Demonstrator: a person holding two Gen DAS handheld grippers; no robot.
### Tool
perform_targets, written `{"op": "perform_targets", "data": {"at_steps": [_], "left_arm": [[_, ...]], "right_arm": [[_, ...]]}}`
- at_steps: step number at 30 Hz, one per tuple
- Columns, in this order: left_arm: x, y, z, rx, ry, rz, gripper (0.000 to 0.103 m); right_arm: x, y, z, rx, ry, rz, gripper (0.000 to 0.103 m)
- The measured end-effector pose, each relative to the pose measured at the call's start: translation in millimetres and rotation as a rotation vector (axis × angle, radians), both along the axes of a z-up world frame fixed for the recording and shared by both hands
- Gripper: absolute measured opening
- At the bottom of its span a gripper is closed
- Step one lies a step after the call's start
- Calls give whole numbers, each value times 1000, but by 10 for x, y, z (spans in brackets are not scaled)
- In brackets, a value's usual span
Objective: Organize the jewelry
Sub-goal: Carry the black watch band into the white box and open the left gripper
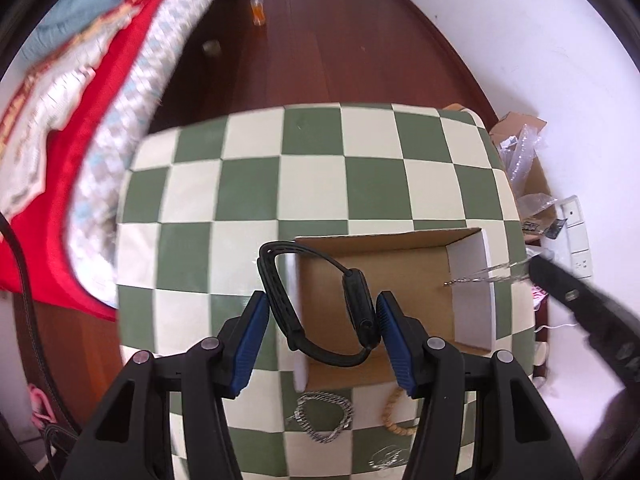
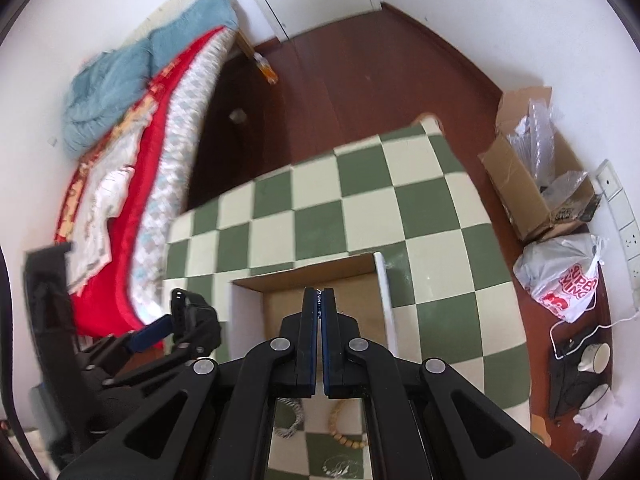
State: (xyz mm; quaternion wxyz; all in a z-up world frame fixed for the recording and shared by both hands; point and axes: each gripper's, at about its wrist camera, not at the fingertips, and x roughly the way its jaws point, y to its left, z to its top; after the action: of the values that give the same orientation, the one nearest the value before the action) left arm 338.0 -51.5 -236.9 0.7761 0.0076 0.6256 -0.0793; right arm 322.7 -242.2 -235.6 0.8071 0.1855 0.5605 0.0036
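Note:
My left gripper (image 1: 321,298) is shut on a black smartwatch (image 1: 359,304), with the watch body against the right pad and the strap looping out to the left. It hangs over the left part of an open cardboard box (image 1: 400,272) with white foam walls. My right gripper (image 2: 319,292) is shut on a thin silver chain (image 1: 478,277), which dangles over the box's right wall. In the right wrist view the left gripper (image 2: 176,328) with the watch (image 2: 194,316) shows at the left. A silver link bracelet (image 1: 324,416), a wooden bead bracelet (image 1: 394,416) and a fine silver chain (image 1: 388,458) lie on the cloth near the box.
The box (image 2: 304,276) sits on a table with a green and cream checked cloth (image 1: 320,168). A bed with a red blanket (image 1: 100,120) runs along the left. On the floor at the right are a cardboard carton (image 2: 528,188), a white plastic bag (image 2: 560,276) and cups (image 2: 592,356).

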Motion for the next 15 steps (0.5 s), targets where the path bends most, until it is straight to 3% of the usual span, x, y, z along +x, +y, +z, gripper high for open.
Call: {"op": "perform_targets", "data": {"at_steps": [6, 9, 11, 12, 13, 15], "left_arm": [[213, -84, -215, -7, 91, 0, 55], [245, -99, -176, -20, 86, 4, 56], [258, -79, -119, -10, 73, 27, 74], [269, -52, -91, -17, 65, 42, 78], [272, -20, -44, -7, 47, 58, 82], [276, 42, 47, 11, 15, 74, 94]], "right_arm": [[233, 13, -513, 16, 110, 34, 1], [293, 32, -621, 7, 146, 50, 2], [310, 38, -625, -2, 157, 54, 6], [311, 46, -621, -18, 163, 58, 16], [306, 49, -603, -29, 164, 57, 33], [278, 32, -559, -34, 158, 47, 52]]}}
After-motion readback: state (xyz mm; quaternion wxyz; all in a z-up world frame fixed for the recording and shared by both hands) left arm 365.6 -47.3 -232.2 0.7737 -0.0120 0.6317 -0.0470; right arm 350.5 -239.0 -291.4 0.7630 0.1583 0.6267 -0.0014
